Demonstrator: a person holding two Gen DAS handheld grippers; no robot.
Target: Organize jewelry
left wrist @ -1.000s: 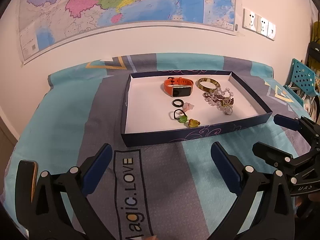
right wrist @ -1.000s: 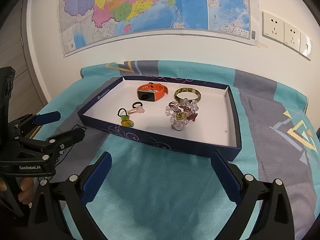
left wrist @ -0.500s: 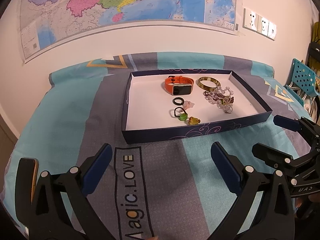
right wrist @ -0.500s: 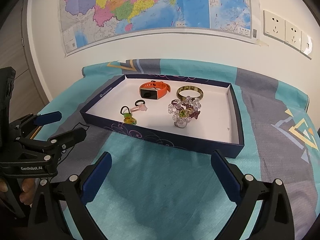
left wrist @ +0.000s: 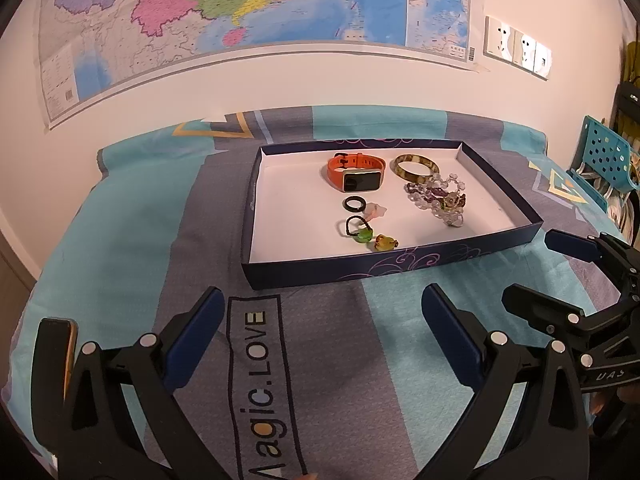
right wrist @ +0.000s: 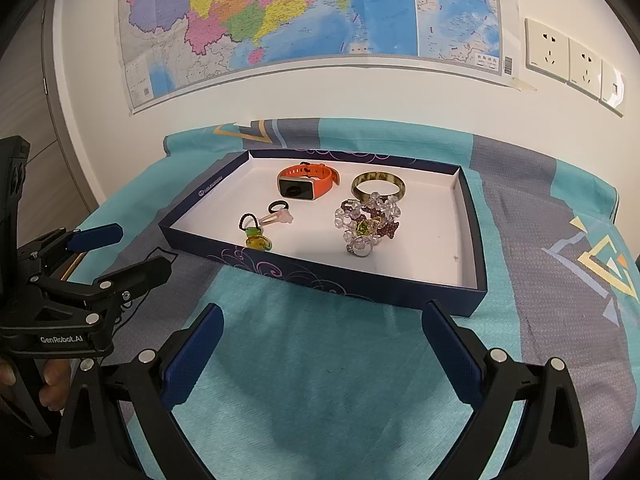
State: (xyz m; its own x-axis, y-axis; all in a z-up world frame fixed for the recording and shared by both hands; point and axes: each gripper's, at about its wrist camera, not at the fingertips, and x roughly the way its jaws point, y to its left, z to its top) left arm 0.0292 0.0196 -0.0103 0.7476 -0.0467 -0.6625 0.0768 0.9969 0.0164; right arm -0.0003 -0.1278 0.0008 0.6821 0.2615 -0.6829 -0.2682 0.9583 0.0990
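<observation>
We see both grippers, left [left wrist: 320,336] and right [right wrist: 320,344], spread wide, empty; jewelry tray [left wrist: 360,270] at 12 o'clock.

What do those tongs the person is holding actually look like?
Both are alike. The left tongs and the right tongs are matte black frames with triangular cut-outs and round silver rivets. Each has two fingers faced with dark blue pads. The left one carries white lettering, GenRobot.AI. No sleeves or cables show.
</observation>
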